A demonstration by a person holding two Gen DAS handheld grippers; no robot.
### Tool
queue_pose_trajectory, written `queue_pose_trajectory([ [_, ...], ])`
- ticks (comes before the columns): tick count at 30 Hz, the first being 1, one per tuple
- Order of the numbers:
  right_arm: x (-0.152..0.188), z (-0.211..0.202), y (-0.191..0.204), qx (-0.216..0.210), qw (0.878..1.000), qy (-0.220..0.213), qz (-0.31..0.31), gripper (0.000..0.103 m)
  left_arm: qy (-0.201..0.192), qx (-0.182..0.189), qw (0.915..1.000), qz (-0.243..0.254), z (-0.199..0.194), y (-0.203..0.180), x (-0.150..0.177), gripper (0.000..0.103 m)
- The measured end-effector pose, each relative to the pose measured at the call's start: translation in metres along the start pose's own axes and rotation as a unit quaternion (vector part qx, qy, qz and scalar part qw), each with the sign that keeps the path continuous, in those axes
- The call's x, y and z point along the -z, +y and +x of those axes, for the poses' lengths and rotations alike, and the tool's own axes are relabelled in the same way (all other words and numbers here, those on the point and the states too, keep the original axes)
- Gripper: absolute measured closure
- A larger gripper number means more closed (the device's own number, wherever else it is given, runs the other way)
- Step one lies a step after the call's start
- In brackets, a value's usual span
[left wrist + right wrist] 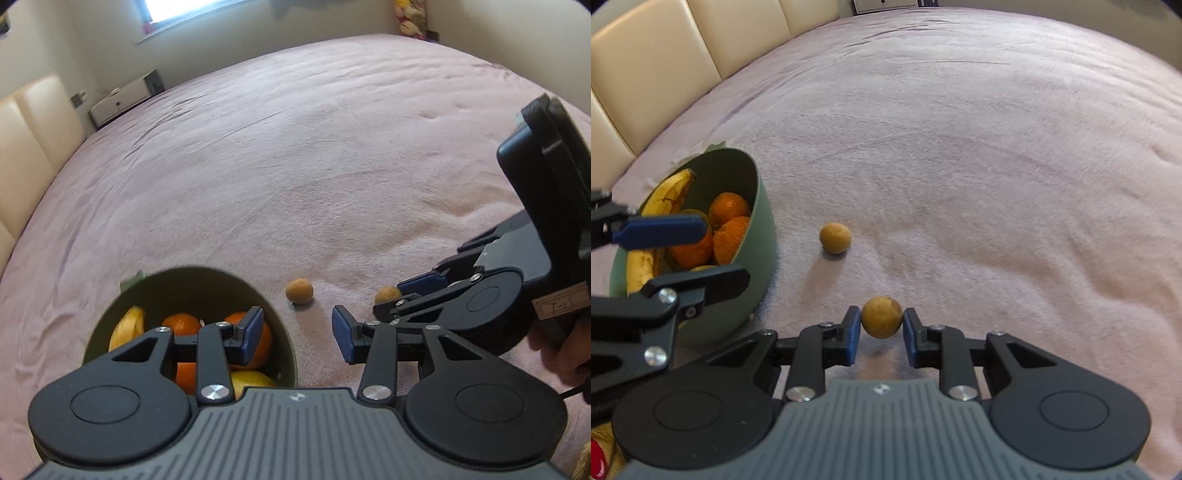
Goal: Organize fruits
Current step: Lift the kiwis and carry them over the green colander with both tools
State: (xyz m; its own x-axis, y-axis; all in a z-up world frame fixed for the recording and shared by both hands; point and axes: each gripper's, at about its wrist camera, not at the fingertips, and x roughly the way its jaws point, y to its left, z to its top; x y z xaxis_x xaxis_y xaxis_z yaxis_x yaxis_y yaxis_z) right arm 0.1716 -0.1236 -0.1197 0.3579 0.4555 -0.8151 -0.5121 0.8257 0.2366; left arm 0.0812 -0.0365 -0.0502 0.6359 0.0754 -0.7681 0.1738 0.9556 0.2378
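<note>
A green bowl (761, 236) on the pink bed holds a banana (670, 194), several oranges (729, 206) and a yellow fruit. It also shows in the left wrist view (207, 280). Two small brown round fruits lie on the blanket. The far one (834, 238) (299, 291) lies free right of the bowl. The near one (881, 316) (388, 294) sits between the fingers of my right gripper (881, 328), whose pads stand close on both sides of it. My left gripper (298, 334) is open and empty, over the bowl's right rim.
The pink blanket (997, 166) covers the bed. A cream padded headboard (665, 55) stands to the left. A white nightstand (122, 99) and a window are beyond the bed. A hand (561, 350) holds the right gripper.
</note>
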Motion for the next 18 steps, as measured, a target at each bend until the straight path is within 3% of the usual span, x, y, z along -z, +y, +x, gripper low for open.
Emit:
queue_pose_trajectory([
  [5, -0.002, -0.011, -0.009, 0.023, 1.0, 0.0, -0.002, 0.082, -0.008, 0.033, 0.9952, 0.092, 0.005, -0.012, -0.01, 0.052],
  [8, -0.002, -0.016, -0.019, 0.041, 0.999, -0.001, 0.002, 0.082, -0.001, 0.028, 0.9899, 0.139, 0.014, -0.017, -0.017, 0.052],
  [13, -0.004, -0.022, -0.036, 0.043, 0.998, -0.01, 0.039, 0.082, 0.057, 0.031, 0.9789, 0.194, 0.045, -0.014, -0.036, 0.052],
  [18, -0.007, -0.025, -0.037, 0.038, 0.998, -0.019, 0.046, 0.082, 0.135, 0.057, 0.9684, 0.202, 0.083, -0.01, -0.047, 0.052],
])
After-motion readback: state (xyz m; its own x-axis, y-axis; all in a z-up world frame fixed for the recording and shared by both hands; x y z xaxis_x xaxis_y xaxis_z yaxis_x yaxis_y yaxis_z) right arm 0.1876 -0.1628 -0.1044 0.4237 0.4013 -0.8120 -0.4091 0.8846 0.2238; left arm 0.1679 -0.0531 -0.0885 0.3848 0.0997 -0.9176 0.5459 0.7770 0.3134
